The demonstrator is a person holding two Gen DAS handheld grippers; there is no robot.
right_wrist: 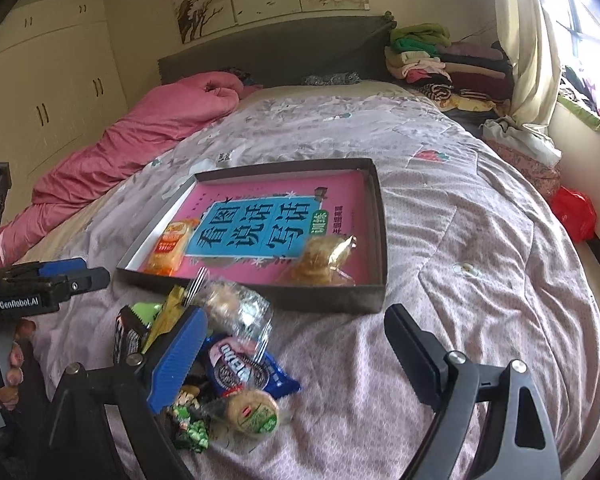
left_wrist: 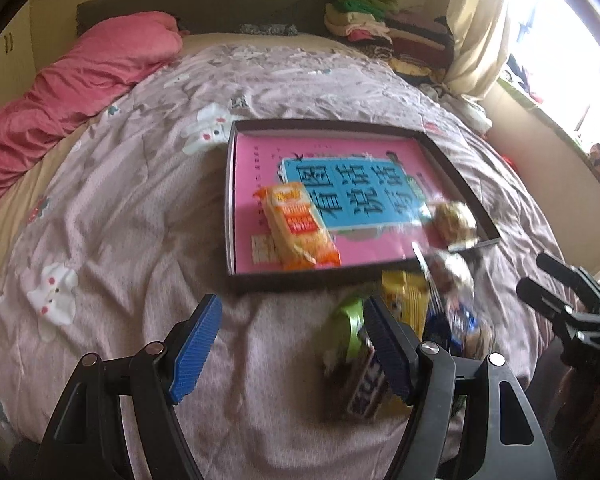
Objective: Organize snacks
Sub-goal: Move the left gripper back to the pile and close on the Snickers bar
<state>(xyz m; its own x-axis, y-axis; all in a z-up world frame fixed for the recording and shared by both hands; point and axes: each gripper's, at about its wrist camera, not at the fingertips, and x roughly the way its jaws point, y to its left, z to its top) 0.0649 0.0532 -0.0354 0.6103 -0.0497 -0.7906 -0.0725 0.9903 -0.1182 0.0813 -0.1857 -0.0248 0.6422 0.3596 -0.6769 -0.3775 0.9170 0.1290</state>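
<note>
My left gripper stands apart, nothing between its pads. My right gripper likewise gapes over bare quilt. The loose snack pile lies just before the shallow box, which holds an orange packet and a clear-wrapped pastry.
</note>
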